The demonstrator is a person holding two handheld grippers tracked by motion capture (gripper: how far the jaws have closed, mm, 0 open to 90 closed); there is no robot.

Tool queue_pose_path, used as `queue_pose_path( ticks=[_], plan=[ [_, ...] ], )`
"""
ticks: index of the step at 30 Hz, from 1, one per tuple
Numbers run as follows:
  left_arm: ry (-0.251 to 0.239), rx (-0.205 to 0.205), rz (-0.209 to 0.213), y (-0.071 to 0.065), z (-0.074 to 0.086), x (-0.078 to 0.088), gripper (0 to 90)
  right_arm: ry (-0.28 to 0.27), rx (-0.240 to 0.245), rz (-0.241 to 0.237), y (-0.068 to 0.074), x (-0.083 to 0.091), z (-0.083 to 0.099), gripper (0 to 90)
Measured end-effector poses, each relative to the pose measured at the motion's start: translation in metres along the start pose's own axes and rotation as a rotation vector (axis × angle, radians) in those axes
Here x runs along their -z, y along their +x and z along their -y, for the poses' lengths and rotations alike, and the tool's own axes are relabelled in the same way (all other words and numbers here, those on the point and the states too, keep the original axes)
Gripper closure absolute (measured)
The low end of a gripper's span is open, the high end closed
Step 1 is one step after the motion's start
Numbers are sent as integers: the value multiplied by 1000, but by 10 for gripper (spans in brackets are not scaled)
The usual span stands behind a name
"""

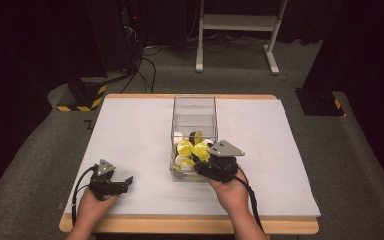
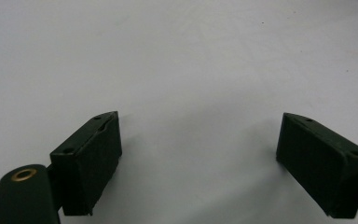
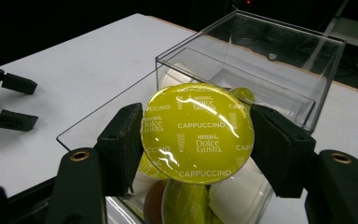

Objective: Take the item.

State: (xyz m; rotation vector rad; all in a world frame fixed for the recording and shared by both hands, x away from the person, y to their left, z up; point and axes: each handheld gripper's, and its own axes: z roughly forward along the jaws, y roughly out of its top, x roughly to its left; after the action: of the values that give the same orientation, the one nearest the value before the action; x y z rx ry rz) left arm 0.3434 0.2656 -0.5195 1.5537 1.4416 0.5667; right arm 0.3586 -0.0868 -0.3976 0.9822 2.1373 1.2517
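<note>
**Capsule gripped over the clear box, most of the pile still inside**

Clamped between the two black jaws of the right gripper (image 3: pixel 196 135) is a yellow-green coffee capsule (image 3: pixel 198 133), its foil lid facing the gripper's camera and reading "Cappuccino". One jaw presses on each side of its rim, so the grip looks firm. Just below the jaws, more capsules (image 3: pixel 191 198) lie heaped together: another yellow-green one, a white one and a brown one can be told apart. They sit in the near end of a clear plastic box (image 3: pixel 307 100), whose far end, beyond the jaws, looks bare. From the high view, the right gripper (image 1: pixel 201 159) hangs at the near end of the box (image 1: pixel 194 107), with the held capsule (image 1: pixel 200 150) at about rim height over the pile.

Whether the capsule is on its way out of the box or into it cannot be told from this moment alone. Judging by the heap, one capsule is in hand and several are left to handle.

Farther off, the left gripper (image 1: pixel 123 183) rests low on the white table (image 1: pixel 130 135), well away from the box. Its jaws stand wide apart with nothing but bare tabletop (image 2: pixel 191 70) between them, so it looks idle for now.
</note>
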Motion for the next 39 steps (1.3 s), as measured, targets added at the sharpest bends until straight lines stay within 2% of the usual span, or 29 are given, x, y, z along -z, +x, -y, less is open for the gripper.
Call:
queue_pose_path(
  ticks=[21, 25, 26, 39],
  plan=[
    [1, 6, 5, 0, 0, 0, 139, -25, -53, 74, -26, 24, 6, 378],
    [5, -3, 4, 1, 0, 0, 139, -27, -60, 89, -30, 27, 7, 378],
    [1, 7, 5, 0, 0, 0, 139, -26, -63, 95, -32, 28, 8, 378],
    [-1, 6, 5, 0, 0, 0, 139, -23, -108, 153, -55, 36, 16, 378]
  ],
)
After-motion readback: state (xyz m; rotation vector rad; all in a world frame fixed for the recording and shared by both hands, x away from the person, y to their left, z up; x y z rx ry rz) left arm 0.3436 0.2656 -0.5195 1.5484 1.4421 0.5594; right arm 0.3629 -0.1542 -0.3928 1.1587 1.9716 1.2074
